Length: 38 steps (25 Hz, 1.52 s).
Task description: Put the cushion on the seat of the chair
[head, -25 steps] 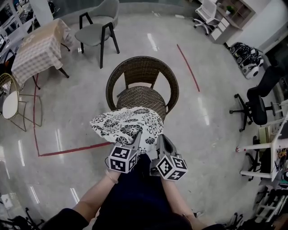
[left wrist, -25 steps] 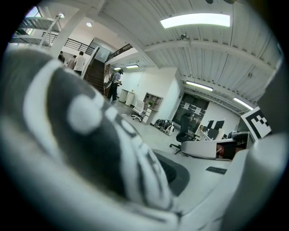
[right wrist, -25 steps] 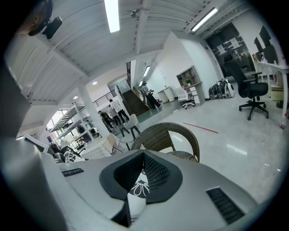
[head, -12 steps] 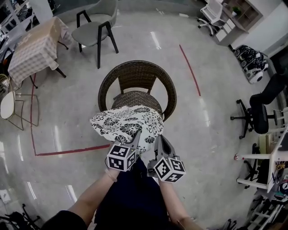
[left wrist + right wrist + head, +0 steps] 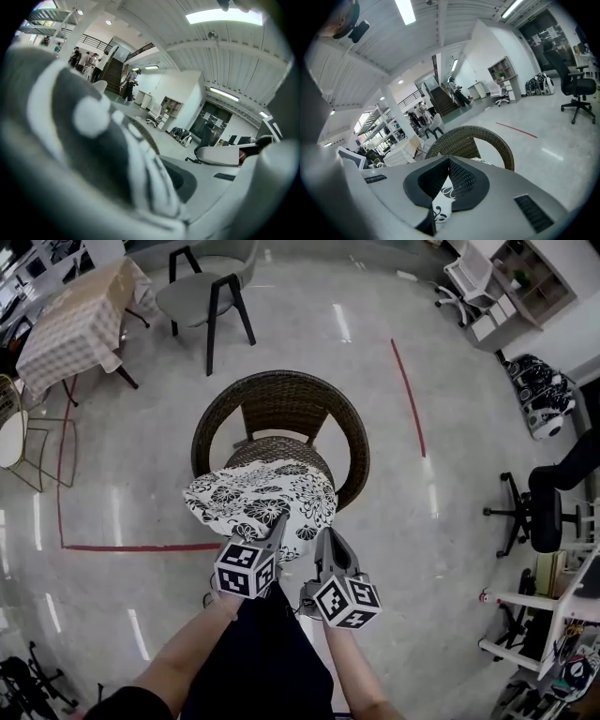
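Observation:
A white cushion with a black flower print (image 5: 261,505) hangs in front of a brown wicker chair (image 5: 281,395), over the front edge of its seat (image 5: 279,448). My left gripper (image 5: 278,521) is shut on the cushion's near edge. My right gripper (image 5: 322,538) is shut on the same edge, just to the right. In the left gripper view the cushion (image 5: 93,154) is a blur that fills the left side. In the right gripper view a strip of printed cushion fabric (image 5: 439,204) is pinched between the dark pads (image 5: 461,180), with the chair's back (image 5: 487,140) just beyond.
A grey chair (image 5: 202,292) and a table with a checked cloth (image 5: 75,324) stand beyond the wicker chair at the left. Red tape lines (image 5: 408,395) cross the shiny floor. An office chair (image 5: 553,512) and desks line the right side.
Both grippers have carried the cushion forward and lower toward the wicker chair. The chair now sits closer, and the cushion covers more of the seat's front.

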### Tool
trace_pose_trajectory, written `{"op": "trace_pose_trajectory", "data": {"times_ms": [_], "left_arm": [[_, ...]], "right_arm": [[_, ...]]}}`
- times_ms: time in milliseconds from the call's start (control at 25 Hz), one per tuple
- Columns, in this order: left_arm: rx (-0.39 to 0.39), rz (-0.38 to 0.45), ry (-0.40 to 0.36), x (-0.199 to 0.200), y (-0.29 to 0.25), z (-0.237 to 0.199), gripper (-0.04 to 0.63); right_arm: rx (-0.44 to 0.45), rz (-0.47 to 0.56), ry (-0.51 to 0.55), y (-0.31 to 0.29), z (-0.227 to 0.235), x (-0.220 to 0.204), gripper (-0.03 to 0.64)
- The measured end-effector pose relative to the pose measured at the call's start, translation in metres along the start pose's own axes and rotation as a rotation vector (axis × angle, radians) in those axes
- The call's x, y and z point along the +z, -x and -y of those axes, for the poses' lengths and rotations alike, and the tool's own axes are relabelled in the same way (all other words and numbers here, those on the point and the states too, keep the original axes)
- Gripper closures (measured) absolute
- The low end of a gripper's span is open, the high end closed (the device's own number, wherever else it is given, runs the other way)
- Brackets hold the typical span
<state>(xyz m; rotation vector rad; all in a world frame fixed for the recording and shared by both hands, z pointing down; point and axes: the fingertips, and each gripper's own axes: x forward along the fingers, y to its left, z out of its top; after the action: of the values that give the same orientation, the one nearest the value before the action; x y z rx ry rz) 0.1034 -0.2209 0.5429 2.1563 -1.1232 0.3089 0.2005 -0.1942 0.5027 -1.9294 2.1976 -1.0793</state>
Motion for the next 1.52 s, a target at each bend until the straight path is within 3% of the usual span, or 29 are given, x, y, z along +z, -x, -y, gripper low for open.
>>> {"op": "trace_pose_trajectory", "data": {"times_ms": [480,1240,1520], "left_arm": [[0.032,0.014,0.056,-0.008,-0.055,-0.016,0.56],[0.05,0.039,0.042,-0.006,-0.121,-0.071,0.56],[0.058,0.04,0.093,-0.022,-0.137,-0.081,0.56]], "right_arm": [[0.021,-0.05,0.001,-0.051,0.041,-0.009,0.618],[-0.031,-0.061,-0.017,-0.113,0.077,-0.031,0.618],[-0.041,-0.086,-0.012,-0.121,0.088,-0.045,0.618]]}}
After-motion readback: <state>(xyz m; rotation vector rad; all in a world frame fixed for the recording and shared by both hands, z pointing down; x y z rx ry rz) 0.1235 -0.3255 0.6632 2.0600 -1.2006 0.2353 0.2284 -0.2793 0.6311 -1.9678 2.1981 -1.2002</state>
